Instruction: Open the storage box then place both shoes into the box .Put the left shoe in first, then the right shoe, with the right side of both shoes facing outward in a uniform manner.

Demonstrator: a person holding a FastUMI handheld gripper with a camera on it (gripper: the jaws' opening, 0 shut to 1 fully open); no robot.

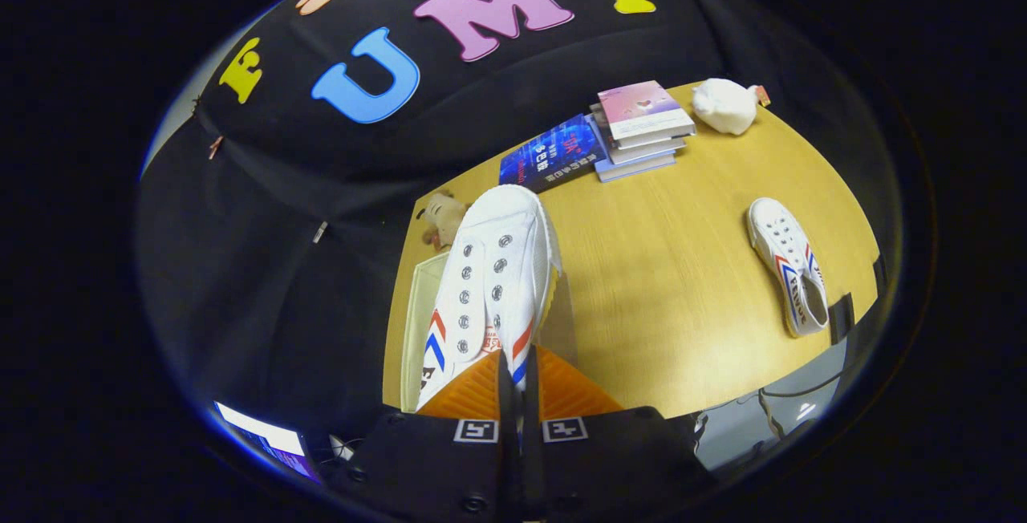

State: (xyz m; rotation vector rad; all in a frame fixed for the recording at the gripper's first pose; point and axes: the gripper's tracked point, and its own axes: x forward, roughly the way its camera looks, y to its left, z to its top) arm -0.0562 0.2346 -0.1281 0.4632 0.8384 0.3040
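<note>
Gripper: the gripper has its two fingers drawn close together, with only a thin slit between them, and both press on the rear edge of a white shoe.
Held shoe: the white shoe sits between the fingers and stretches away ahead of them, toe pointing toward the far edge of the tabletop. Its top faces the camera, showing two rows of metal eyelets and red and blue stripes on both sides.
Storage box: a pale open storage box lies directly under and to the left of the held shoe, at the left edge of the tabletop. Only its light rim and part of an inner wall show; how far the shoe is inside it cannot be told.
Second shoe: another white shoe with red and blue stripes lies flat on the tabletop near its right edge, well apart from the box, its opening toward the near edge.
Plush toy, left: a small tan plush toy sits at the far left corner, just beyond the box.
Books: a dark blue book lies near the far edge, touching a stack of books with a pink cover on top.
Plush toy, right: a white soft toy rests at the far edge, just right of the stack.
</note>
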